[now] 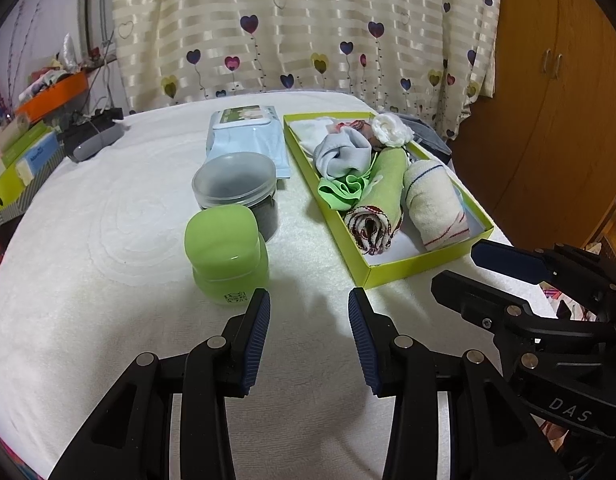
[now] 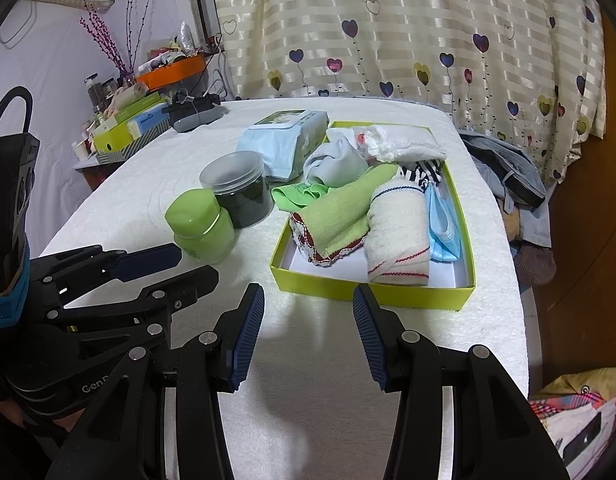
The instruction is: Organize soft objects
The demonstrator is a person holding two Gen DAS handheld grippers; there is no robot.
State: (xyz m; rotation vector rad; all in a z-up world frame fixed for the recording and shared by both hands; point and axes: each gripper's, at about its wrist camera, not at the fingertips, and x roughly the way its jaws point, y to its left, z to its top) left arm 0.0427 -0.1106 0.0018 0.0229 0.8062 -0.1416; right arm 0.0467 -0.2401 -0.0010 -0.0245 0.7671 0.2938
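A lime-green box on the white-covered table holds soft things: a rolled green cloth, a rolled cream towel, a grey-blue sock, a bright green cloth, a white rosette and blue face masks. My left gripper is open and empty, low over the table in front of the box. My right gripper is open and empty, just short of the box's near wall.
A green-lidded jar, a clear tub with dark contents and a pack of wipes stand left of the box. Cluttered boxes sit at the far left. Clothes lie beyond the table's right edge.
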